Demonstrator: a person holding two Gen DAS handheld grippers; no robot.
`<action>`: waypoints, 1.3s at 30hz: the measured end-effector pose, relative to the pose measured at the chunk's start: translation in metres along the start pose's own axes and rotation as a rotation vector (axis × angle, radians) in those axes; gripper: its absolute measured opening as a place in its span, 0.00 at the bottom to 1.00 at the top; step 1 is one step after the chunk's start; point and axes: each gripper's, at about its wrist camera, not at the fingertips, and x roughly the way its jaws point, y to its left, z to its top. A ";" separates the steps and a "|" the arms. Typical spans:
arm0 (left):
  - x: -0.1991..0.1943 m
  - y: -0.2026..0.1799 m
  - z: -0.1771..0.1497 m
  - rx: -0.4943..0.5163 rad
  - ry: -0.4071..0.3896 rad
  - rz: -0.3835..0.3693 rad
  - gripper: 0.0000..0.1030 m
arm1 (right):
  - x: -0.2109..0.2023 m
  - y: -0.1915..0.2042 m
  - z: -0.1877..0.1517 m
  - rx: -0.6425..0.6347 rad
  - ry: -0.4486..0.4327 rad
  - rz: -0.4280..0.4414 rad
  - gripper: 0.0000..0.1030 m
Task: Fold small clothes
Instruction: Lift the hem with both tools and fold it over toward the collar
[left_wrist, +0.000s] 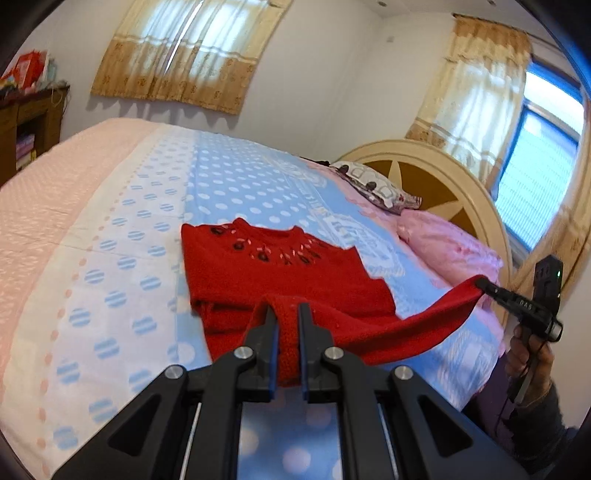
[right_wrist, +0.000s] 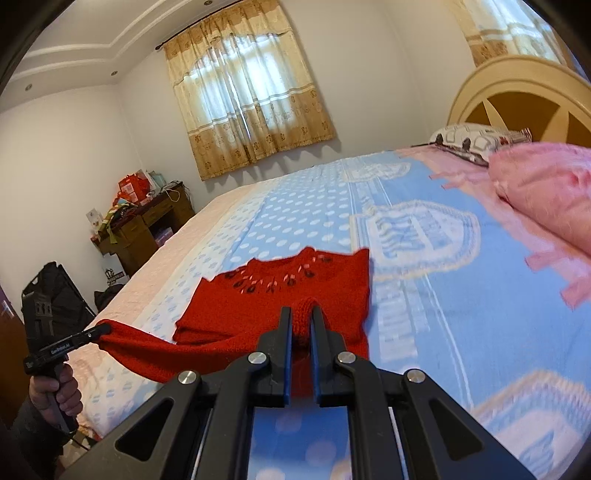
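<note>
A small red knitted sweater with dark beading round its neckline lies on the bed's blue polka-dot sheet, collar toward the far side. Its sleeves look already turned in over the body, so the side folds seem done. The left claw is clamped narrow on the ribbed hem at one corner, and the right claw is clamped narrow on the hem at the other corner. Between them the bottom edge hangs lifted off the bed in a slack band. Judging by this, the bottom-to-top fold is under way: the hem has yet to be carried over to the collar, laid down and released.
</note>
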 end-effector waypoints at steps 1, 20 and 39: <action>0.004 0.003 0.007 -0.008 -0.005 -0.001 0.08 | 0.006 0.002 0.009 -0.009 -0.004 -0.007 0.07; 0.093 0.053 0.073 -0.087 0.037 0.055 0.08 | 0.148 -0.010 0.085 -0.026 0.094 -0.120 0.07; 0.192 0.088 0.085 -0.141 0.163 0.152 0.08 | 0.259 -0.055 0.099 0.015 0.214 -0.253 0.07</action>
